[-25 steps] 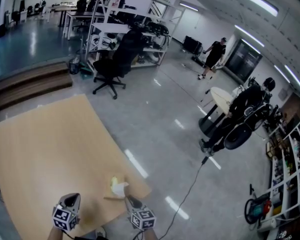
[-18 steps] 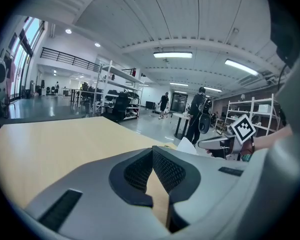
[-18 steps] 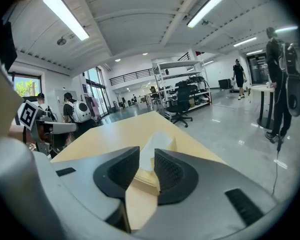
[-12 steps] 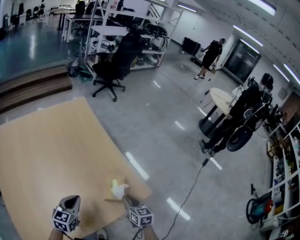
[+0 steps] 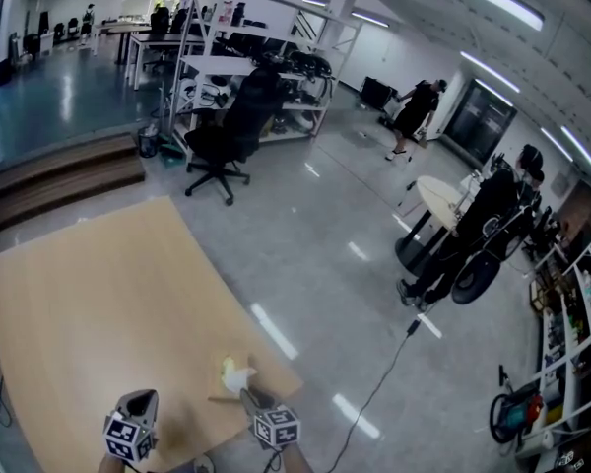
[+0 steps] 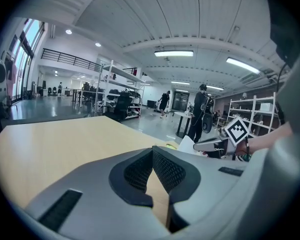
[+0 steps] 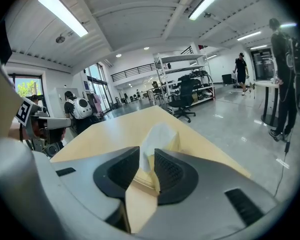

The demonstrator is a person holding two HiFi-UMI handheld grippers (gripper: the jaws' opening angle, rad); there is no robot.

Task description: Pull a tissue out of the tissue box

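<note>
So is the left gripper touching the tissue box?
Apart. The head view shows a strip of bare table between the left gripper and the tissue box, which sits to its right.

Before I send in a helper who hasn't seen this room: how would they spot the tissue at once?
Find the big light-wood table, then its near right corner by the grey floor. A low tan tissue box sits there; the tissue is the white crumpled sheet standing up from its top.
</note>
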